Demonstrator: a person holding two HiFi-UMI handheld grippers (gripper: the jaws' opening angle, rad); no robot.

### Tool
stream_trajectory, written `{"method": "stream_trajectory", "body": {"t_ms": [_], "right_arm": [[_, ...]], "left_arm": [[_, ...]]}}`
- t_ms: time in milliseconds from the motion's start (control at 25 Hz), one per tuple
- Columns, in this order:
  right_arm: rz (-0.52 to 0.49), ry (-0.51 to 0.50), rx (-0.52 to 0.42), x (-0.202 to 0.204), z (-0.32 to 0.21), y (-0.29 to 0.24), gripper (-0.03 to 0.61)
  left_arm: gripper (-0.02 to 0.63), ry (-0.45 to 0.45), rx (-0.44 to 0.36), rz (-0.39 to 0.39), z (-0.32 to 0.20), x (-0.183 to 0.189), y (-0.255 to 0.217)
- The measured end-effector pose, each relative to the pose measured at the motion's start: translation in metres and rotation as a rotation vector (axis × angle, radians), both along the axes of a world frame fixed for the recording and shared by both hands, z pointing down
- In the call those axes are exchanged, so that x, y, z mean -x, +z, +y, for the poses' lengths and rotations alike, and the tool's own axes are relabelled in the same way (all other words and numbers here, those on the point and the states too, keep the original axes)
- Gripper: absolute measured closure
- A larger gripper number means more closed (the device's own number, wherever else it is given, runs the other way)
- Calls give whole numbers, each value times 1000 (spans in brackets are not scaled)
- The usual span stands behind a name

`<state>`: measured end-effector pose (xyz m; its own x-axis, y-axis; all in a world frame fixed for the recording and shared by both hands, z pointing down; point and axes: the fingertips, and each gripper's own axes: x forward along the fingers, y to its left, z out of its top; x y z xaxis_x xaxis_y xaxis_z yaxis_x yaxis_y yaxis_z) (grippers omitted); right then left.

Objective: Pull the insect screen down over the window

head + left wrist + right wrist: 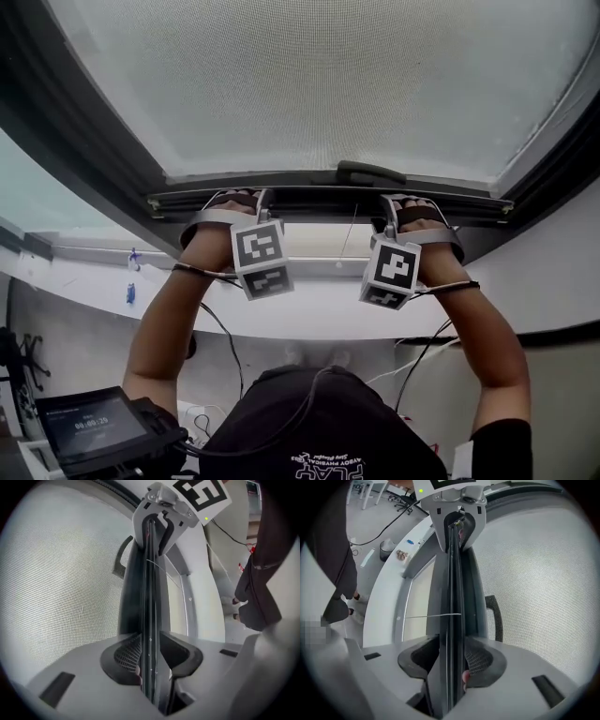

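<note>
Your dark shirt (319, 436) sits lowest and nearest in the head view, and both forearms climb from it toward the window. At their ends the left gripper (234, 197) and the right gripper (409, 201) meet the same thing: the bottom bar (314, 199) of the insect screen. Each gripper view shows that bar standing edge-on between the pads and running away to the other gripper at its far end. The left gripper's pads press on both faces of the bar, so it is pinching it. The right gripper's pads also lie against the bar with no gap to be made out, so read it as clamped too.

Mind this relation: the bar's long axis runs straight across you, side to side, and you grip it on either side of the dark handle (370, 172), with the right gripper closer to it. The bar is already in your tongs, not off to one side. The uncovered opening lies below the bar, down to the white sill (309, 319), with a thin cord (348, 236) hanging across it. Beyond the bar the mesh (319, 84) spreads up inside the dark frame (84, 141).

Judging from this, your pull should go straight down, square to the bar, with both hands keeping pace so it stays level. Only that low strip looks left to cover.
</note>
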<state>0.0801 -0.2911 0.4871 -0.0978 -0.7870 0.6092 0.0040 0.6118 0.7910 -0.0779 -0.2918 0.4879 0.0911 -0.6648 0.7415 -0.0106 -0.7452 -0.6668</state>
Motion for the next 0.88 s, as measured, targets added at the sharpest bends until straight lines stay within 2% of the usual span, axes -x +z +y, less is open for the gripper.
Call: {"method": "stream_trajectory", "body": {"t_ms": [240, 440, 880], "right_arm": [[-84, -22, -54, -4, -5, -2, 413], [-109, -21, -45, -8, -1, -5, 417], [-116, -21, -35, -8, 2, -10, 416]], "left_arm": [[494, -3, -31, 35, -3, -2, -1], [494, 0, -5, 40, 1, -5, -5], [494, 5, -5, 49, 5, -7, -8]]}}
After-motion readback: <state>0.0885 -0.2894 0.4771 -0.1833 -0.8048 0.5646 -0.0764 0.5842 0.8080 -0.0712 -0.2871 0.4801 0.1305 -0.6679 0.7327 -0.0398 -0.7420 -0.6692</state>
